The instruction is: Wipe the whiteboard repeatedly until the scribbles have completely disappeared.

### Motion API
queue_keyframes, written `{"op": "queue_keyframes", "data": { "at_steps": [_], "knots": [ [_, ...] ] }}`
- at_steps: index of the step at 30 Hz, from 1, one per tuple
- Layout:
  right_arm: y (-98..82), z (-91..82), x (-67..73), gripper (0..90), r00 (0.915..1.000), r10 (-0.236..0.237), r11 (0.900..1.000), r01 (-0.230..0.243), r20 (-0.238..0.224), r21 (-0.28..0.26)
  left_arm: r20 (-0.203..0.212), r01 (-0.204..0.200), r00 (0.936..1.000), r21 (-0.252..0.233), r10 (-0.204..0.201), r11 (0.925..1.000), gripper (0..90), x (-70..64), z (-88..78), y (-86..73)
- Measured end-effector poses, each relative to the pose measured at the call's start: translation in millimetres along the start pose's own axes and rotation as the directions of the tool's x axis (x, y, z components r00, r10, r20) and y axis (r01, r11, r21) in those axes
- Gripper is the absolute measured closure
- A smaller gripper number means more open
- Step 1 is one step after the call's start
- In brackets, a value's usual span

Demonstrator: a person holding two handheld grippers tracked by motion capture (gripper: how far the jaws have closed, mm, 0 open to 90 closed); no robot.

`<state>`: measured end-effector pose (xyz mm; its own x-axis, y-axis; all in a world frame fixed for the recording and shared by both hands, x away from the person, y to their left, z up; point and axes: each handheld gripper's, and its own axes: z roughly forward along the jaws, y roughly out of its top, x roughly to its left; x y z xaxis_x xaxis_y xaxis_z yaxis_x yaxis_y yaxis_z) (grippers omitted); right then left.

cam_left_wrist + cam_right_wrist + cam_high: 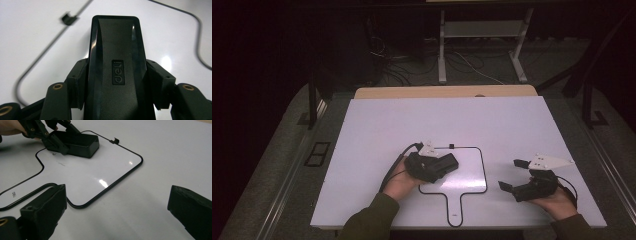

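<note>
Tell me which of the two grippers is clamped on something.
The left gripper: its jaws are shut on the black deli eraser over the small whiteboard. The right gripper is open, nothing between its jaws.

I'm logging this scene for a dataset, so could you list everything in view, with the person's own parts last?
Black plastic whiteboard eraser: one, black with a "deli" label, clamped between the left claw's jaws over the small whiteboard.
Small paddle-shaped whiteboard with black rim: one, white, flat on the table, handle toward the person.
Small black clip: one, black, at the whiteboard's far edge.
White table top: one, white, centre of the high view.
Metal frame stand: one, pale grey, on the floor beyond the table.
Left claw: one, black, shut on the eraser.
Right claw: one, black, jaws open, holding nothing, right of the whiteboard.
Hands: two, in dark green sleeves.
</note>
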<state>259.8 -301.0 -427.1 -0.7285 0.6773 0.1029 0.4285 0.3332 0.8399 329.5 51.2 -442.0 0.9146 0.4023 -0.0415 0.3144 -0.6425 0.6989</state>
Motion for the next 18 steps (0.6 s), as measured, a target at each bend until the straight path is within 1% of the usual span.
{"op": "queue_keyframes", "data": {
  "at_steps": [2, 4, 5, 6, 7, 8, 9, 10, 12, 13, 15, 18],
  "knots": [
    [0.0, -0.1, -0.1, 1.3, 1.0, 0.001, 1.0, -0.001, 0.0, 0.003, 0.029, -0.031, 0.9991, 0.001, 0.031, 0.9995, 39.3, -13.8, 2.5, 1.5],
    [0.0, -0.2, -0.2, 1.3, 1.0, 0.002, 1.0, -0.002, 0.001, 0.002, 0.059, -0.068, 0.996, 0.009, 0.067, 0.9976, 39.3, -28.7, 5.0, 4.0],
    [0.0, -0.4, 0.0, 1.3, 1.0, 0.003, 1.0, -0.003, 0.001, 0.002, 0.066, -0.077, 0.9949, 0.006, 0.076, 0.997, 39.3, -35.6, 6.7, 5.3],
    [0.0, -0.5, -0.1, 1.3, 1.0, 0.005, 1.0, -0.005, 0.001, 0.002, 0.065, -0.1, 0.993, 0.016, 0.099, 0.9949, 39.3, -38.6, 7.2, 6.9],
    [0.1, -0.7, -0.1, 1.3, 1.0, 0.005, 1.0, -0.005, 0.002, 0.003, 0.065, -0.101, 0.9929, 0.02, 0.099, 0.9947, 39.3, -38.8, 7.8, 7.8],
    [0.1, -0.6, -0.1, 1.3, 1.0, 0.006, 1.0, -0.006, 0.002, 0.003, 0.075, -0.092, 0.9931, 0.019, 0.091, 0.9956, 39.3, -35.5, 8.0, 8.2],
    [0.1, -0.6, 0.0, 1.3, 1.0, 0.005, 1.0, -0.005, 0.002, 0.003, 0.064, -0.077, 0.995, 0.014, 0.076, 0.9969, 39.3, -31.7, 8.1, 7.7],
    [0.0, -0.4, 0.1, 1.3, 1.0, 0.003, 1.0, -0.003, 0.002, 0.002, 0.049, -0.071, 0.9963, 0.013, 0.07, 0.9974, 39.3, -26.1, 7.4, 7.6],
    [0.0, -0.2, 0.1, 1.3, 1.0, 0.0, 1.0, 0.0, 0.0, 0.002, 0.021, -0.035, 0.9992, 0.008, 0.035, 0.9994, 39.3, -13.8, 5.7, 6.0],
    [0.1, -0.2, 0.0, 1.3, 1.0, 0.0, 1.0, 0.0, 0.0, 0.002, 0.013, -0.011, 0.9999, 0.002, 0.011, 0.9999, 39.3, -7.1, 4.6, 4.5],
    [0.1, 0.0, 0.0, 1.3, 1.0, 0.001, 1.0, -0.001, 0.0, 0.003, -0.015, 0.012, 0.9998, 0.005, -0.012, 0.9999, 39.3, 3.8, 1.5, 2.5],
    [0.1, 0.1, -0.1, 1.3, 1.0, 0.001, 1.0, -0.001, 0.0, 0.002, -0.028, 0.042, 0.9987, 0.002, -0.042, 0.9991, 39.3, 13.8, -2.6, -1.0]
  ]
}}
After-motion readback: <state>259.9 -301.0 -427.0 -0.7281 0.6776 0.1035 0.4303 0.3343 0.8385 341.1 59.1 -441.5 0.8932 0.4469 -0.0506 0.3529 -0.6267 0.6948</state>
